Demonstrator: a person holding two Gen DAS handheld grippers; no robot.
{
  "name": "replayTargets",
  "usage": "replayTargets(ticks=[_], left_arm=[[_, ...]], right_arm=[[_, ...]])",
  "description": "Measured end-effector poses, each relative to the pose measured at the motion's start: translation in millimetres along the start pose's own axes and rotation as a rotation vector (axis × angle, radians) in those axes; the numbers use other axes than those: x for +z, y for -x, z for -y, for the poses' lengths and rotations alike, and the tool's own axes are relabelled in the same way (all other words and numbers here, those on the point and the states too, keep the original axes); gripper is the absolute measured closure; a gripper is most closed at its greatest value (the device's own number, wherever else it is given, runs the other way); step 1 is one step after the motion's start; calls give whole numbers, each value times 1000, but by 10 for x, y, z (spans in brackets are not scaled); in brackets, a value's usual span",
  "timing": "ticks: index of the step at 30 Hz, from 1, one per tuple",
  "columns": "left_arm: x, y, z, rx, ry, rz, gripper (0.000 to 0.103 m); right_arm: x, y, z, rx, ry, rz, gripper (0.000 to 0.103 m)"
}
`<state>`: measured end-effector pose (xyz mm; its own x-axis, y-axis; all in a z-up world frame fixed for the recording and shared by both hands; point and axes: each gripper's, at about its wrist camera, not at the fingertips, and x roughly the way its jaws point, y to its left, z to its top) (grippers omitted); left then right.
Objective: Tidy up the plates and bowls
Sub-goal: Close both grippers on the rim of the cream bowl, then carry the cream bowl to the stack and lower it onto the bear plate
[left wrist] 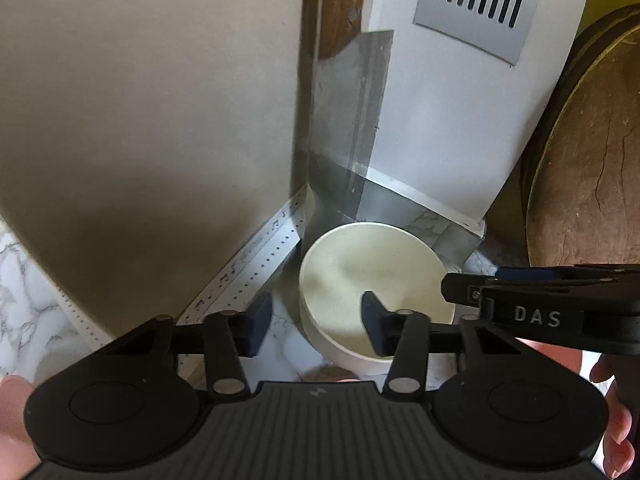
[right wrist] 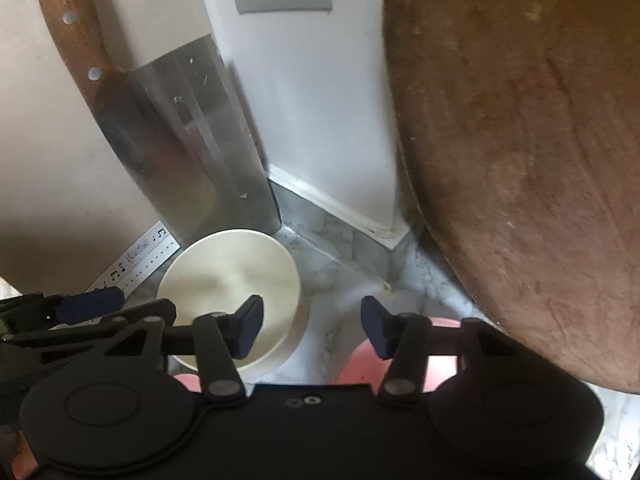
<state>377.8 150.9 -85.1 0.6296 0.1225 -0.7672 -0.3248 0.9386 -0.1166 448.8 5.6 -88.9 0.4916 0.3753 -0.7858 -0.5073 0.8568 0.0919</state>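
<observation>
The left gripper [left wrist: 316, 326] has its jaws spread apart over the near rim of a cream bowl [left wrist: 372, 276]: one fingertip [left wrist: 374, 326] sits inside the bowl, the other hangs outside it to the left, above the marble counter [left wrist: 24, 300]. Neither pad can be seen pressing the wall, so nothing is clamped. The bowl stands upright on the counter just ahead of the tongs, tucked into the corner.

Beyond the bowl a cleaver [left wrist: 348, 128] stands with its blade down, leaning against the beige wall, its wooden handle rising above. A strip of white trim printed with music notes [left wrist: 256, 268] runs along the wall's foot, left of the left tongs. A grey vent grille [left wrist: 480, 4] is set in the white wall further ahead.

The right gripper [right wrist: 312, 330] is likewise open and holds nothing, its jaws over bare marble to the right of the bowl. Below its right finger lies a pink bowl [right wrist: 362, 364], mostly hidden by the tool. A large round wooden chopping board [right wrist: 520, 152] leans upright just right of the right tongs.
</observation>
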Motion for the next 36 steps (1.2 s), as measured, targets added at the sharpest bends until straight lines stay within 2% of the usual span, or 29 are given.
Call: replayTargets(ticks=[2,6,12,14,22,29,36], left_arm=[[5,-55,17,-9,-2,-13,64],[35,-167,23,-7,12,-35,73],[43,-216,9,-9,23,-49,89],[48,-215,4,-8,27,-51,91],[49,-146,8,-5,34,-39,94],[36,42,64,-17,17,-14,95],[-5,322,30,-69,14,5,94]], right_arm=[[2,-39,-9,0,5,-10,60],[15,-118,10,-2,-13,-26,74],[-11,-181,21,17,-36,-38,90],[-16,-182,12,18,-36,-35,94],[-42,-129,-37,9,-18,-13,94],[-80,90,-41,8,-22,10,94],[-169,383,-73,-4,-33,26,94]])
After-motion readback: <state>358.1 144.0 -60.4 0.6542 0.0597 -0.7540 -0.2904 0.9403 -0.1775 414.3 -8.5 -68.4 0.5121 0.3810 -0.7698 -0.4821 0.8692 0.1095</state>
